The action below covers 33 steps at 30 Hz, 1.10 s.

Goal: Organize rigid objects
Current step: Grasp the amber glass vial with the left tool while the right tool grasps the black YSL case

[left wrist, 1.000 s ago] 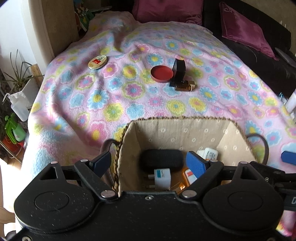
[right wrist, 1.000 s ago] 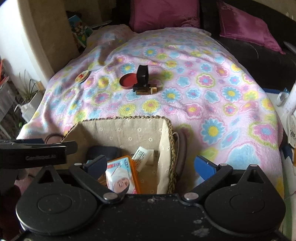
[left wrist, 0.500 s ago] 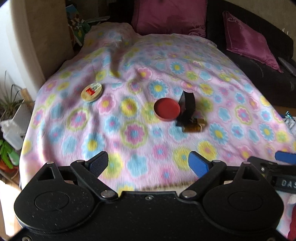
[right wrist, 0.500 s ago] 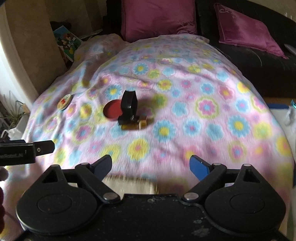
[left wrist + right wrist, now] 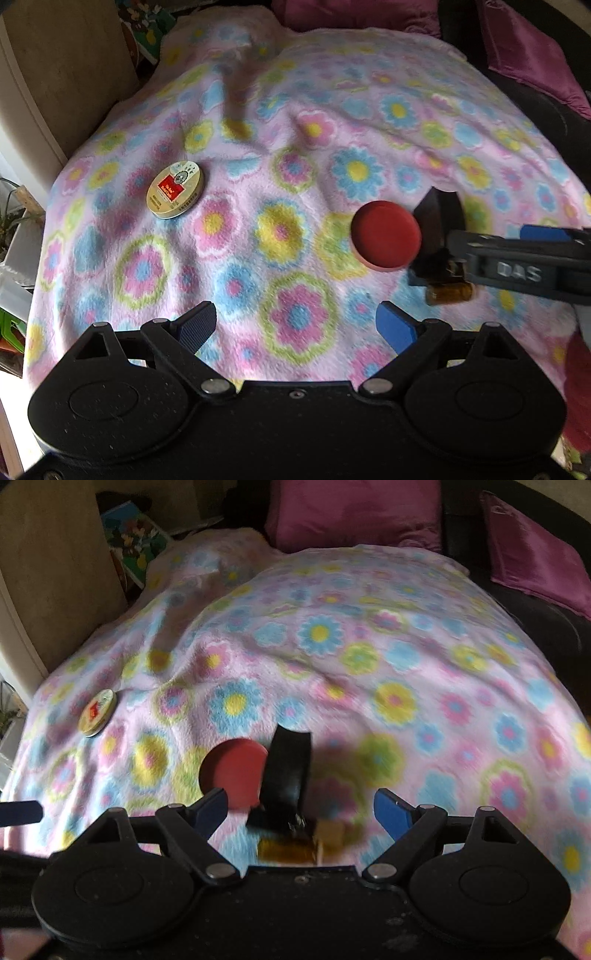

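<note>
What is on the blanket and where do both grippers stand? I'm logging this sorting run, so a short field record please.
surface: flowered blanket
loose items: round tin; red disc; black box, upright beside the disc; amber bottle, lying at the box's foot
left gripper: open, empty, above bare blanket
right gripper: jaws closing, black box between them, pads not touching it
basket: not in view

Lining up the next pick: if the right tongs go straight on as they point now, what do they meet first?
Probably the black upright piece and amber bottle between the closing, empty right tongs; blur hides depth.
</note>
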Tool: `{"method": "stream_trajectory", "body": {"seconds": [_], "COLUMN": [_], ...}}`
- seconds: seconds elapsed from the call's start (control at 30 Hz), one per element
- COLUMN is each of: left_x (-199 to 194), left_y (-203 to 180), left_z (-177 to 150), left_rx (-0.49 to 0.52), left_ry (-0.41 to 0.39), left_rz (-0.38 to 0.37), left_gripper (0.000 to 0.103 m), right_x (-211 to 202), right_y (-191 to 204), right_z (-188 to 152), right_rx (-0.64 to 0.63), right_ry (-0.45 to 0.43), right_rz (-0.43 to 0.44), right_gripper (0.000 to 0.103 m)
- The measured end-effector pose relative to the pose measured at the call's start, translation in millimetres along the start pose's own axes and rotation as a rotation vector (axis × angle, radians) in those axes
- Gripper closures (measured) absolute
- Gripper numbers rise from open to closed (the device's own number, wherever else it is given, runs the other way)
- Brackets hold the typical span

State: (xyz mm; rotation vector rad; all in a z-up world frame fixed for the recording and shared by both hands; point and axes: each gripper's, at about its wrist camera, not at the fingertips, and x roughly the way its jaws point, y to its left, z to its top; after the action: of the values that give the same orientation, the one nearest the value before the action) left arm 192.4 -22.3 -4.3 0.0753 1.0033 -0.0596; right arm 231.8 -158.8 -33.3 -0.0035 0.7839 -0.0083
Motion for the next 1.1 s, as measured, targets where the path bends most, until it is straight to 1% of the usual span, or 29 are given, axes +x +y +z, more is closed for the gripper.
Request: {"method": "stream_trajectory", "body": {"seconds": [0.07, 0.13, 0.17, 0.27, 0.3, 0.37, 0.47, 0.6, 0.7, 0.83, 1.03, 1.07, 1.1], "left_x": [7.3, 12.5, 15.1, 22.5, 25.5, 31.9, 42.1, 50.0, 54.4, 63.5, 81.9, 86.0, 89.3], "left_y": [1.6, 1.0, 0.0, -6.7, -10.0, -18.0, -32.5, -55.8, -72.9, -90.6, -102.7, -103.6, -104.5], "left_z": [2.9, 3.1, 4.0, 4.5, 4.7, 5.1, 7.1, 9.4, 10.4, 10.3, 13.8, 13.9, 13.9], "left_rx": [-0.004, 0.005, 0.011, 0.039, 0.05, 0.064, 0.085, 0.117, 0.113, 0.08, 0.018, 0.01, 0.005], "left_ry": [0.014, 0.025, 0.029, 0.04, 0.045, 0.062, 0.091, 0.109, 0.124, 0.149, 0.171, 0.182, 0.193], "left_rz": [-0.006, -0.011, -0.014, -0.041, -0.051, -0.073, -0.124, -0.17, -0.228, -0.272, -0.243, -0.245, -0.242], "left_gripper": [0.013, 0.013, 0.013, 0.013, 0.013, 0.013, 0.013, 0.013, 0.013, 0.013, 0.014, 0.017, 0.027], "right_x": [16.7, 29.0, 33.3, 33.8, 32.4, 33.1, 33.0, 28.5, 28.5, 27.4, 25.7, 26.5, 27.4], "right_y": [3.1, -4.6, -13.1, -45.6, -54.5, -68.8, -83.8, -89.8, -91.5, -94.3, -101.8, -102.0, -101.4], "right_z": [4.4, 8.0, 9.2, 8.3, 7.5, 6.0, 3.0, 0.4, -0.3, -2.2, -6.7, -7.0, -7.1], "right_rx": [-0.02, -0.003, 0.022, 0.143, 0.166, 0.174, 0.212, 0.221, 0.228, 0.221, 0.23, 0.229, 0.226], "right_ry": [0.007, 0.013, 0.021, 0.022, 0.019, 0.031, 0.042, 0.026, 0.026, 0.026, 0.029, 0.032, 0.036], "right_rz": [-0.017, -0.047, -0.062, -0.061, -0.09, -0.166, -0.154, -0.145, -0.135, -0.139, -0.138, -0.134, -0.13], "right_gripper": [0.017, 0.019, 0.019, 0.017, 0.017, 0.019, 0.019, 0.019, 0.019, 0.019, 0.019, 0.019, 0.019]}}
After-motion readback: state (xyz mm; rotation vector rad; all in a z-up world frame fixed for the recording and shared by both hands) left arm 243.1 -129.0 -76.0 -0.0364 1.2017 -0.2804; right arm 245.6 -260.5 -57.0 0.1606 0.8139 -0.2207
